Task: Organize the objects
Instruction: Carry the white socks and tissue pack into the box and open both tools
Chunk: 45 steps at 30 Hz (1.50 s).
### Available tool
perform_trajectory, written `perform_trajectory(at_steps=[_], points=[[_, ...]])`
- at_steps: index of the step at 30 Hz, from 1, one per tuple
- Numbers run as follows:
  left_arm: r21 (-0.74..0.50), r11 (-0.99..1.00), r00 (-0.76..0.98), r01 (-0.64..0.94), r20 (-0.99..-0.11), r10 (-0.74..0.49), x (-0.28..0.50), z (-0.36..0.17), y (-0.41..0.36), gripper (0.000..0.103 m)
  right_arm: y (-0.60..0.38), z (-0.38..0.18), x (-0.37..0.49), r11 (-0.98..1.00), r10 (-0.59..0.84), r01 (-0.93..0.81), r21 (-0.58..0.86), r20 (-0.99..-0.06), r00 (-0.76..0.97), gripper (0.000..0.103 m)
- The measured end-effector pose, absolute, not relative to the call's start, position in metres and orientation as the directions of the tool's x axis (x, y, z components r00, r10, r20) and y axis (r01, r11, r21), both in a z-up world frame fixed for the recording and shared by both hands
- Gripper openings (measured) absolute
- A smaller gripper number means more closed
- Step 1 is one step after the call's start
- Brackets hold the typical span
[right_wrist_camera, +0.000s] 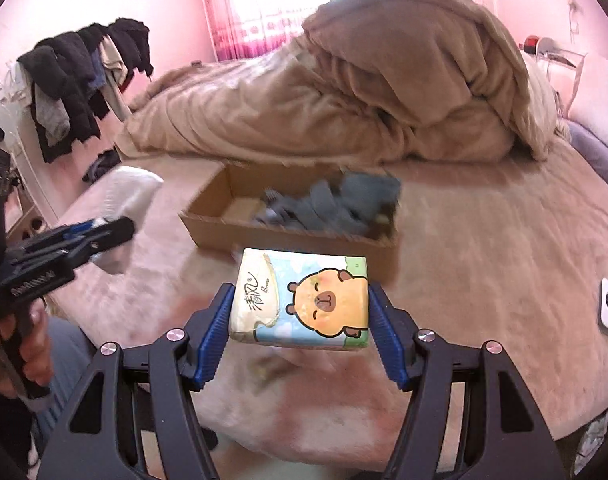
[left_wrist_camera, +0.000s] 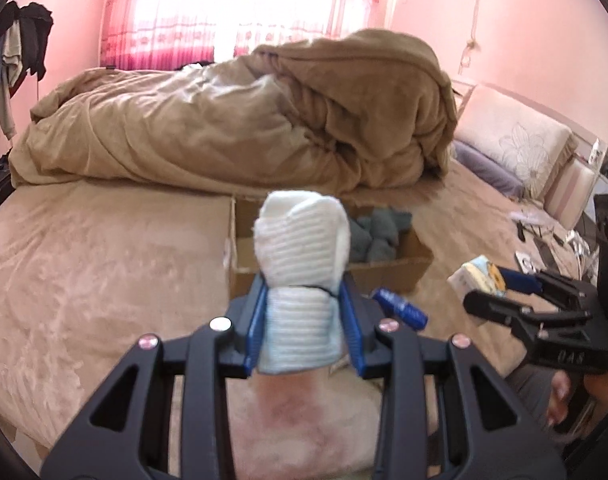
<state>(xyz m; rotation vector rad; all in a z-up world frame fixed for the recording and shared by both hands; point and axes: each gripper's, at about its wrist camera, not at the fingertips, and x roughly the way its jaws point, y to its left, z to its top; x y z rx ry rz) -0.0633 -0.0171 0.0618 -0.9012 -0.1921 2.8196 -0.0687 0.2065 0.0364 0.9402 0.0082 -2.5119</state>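
Both tongs loaded: socks (left_wrist_camera: 302,248), tissue pack (right_wrist_camera: 304,300).

Cardboard box (left_wrist_camera: 388,272) partly behind white sock (left_wrist_camera: 304,240); contents blurred, perhaps grey socks (right_wrist_camera: 336,204).

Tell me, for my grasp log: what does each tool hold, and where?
Left tool: white rolled cloth, by its lower end. Right tool: tissue pack, by its short sides.

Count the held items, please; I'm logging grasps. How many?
2: a white sock in the left gripper, and a tissue pack in the right gripper.
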Motion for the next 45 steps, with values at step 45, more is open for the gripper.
perform_trajectory(at_steps=[45], points=[[-0.308,-0.948,-0.667,-0.078,-0.69,0.279,-0.208,-0.006,-0.032,0.041,0.132,-0.014,-0.202,-0.91,-0.366,0.394,0.129,-0.697,-0.616,0.069]])
